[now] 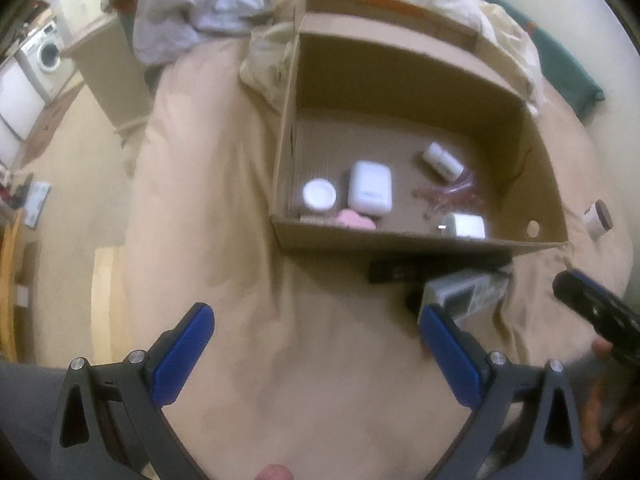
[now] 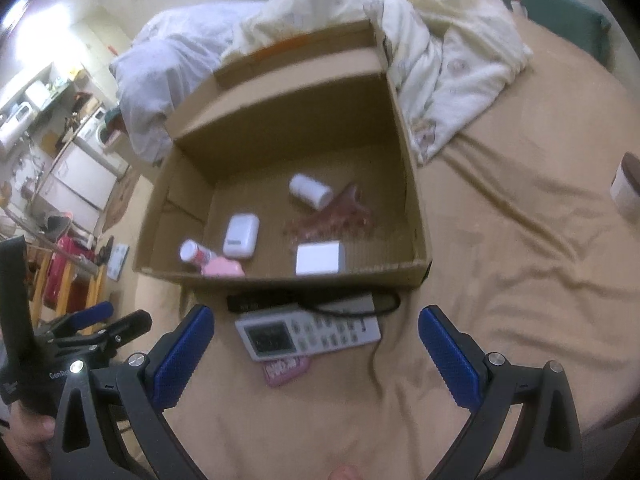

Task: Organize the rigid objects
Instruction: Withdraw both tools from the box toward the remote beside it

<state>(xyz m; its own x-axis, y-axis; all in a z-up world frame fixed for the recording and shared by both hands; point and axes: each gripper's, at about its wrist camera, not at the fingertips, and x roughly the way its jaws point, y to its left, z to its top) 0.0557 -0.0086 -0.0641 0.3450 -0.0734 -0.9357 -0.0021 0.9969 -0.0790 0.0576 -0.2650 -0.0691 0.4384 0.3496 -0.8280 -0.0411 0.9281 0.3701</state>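
**Hovering over the bed, both tongs wide**

Lying on the bed [image 2: 520,280], the box [image 2: 280,276] is holding small items; the remote [image 2: 308,332] is resting just beside its near wall. The right gripper [image 2: 316,344] and left gripper [image 1: 316,344] are gaping empty.

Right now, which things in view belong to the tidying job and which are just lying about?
Job:
cardboard box holding small items
white remote on the bed
black bar beside it
pink packet
brown-lidded jar
left gripper, right gripper, both open and empty

Lying about:
crumpled bedding
tan sheet
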